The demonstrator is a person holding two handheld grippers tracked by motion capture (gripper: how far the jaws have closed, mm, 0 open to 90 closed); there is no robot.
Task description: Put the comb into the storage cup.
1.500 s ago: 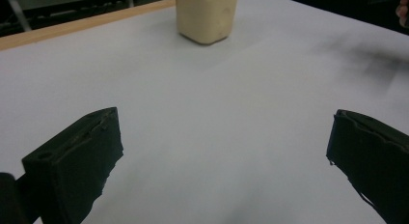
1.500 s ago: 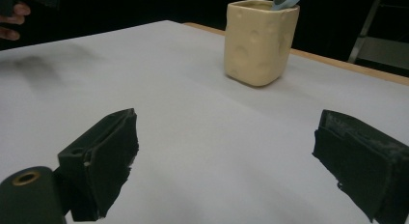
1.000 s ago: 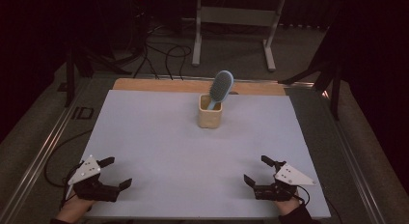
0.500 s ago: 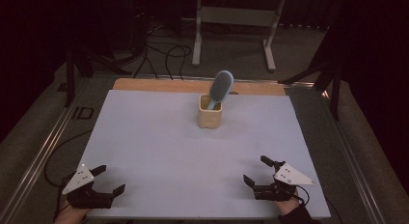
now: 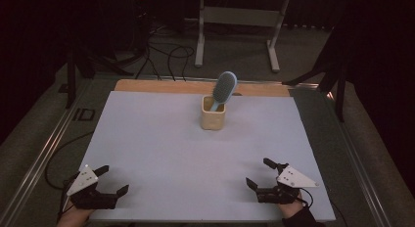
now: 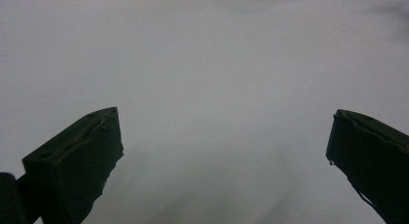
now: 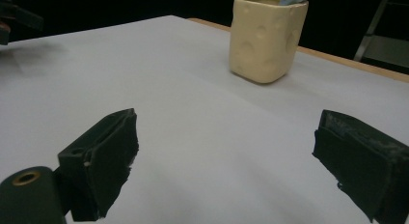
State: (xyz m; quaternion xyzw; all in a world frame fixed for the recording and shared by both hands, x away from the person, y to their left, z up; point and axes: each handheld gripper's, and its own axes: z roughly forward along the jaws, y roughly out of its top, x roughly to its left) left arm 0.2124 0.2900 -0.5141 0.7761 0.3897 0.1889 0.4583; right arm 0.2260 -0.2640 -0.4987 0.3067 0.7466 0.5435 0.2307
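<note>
1. Only obstacle on the white surface (image 5: 161,139): cream cup (image 5: 213,118), far centre, with blue hairbrush (image 5: 224,87) sticking up out of it and leaning right.
2. Wide bare sheet between cup and both tools, open lane from either side.
3. Left tool (image 5: 113,180) at near-left corner, right tool (image 5: 260,173) near-right, well apart, both with jaws spread; nothing between them.

High overhead forward-down; two low close views, sharing white table (image 5: 161,153).
</note>
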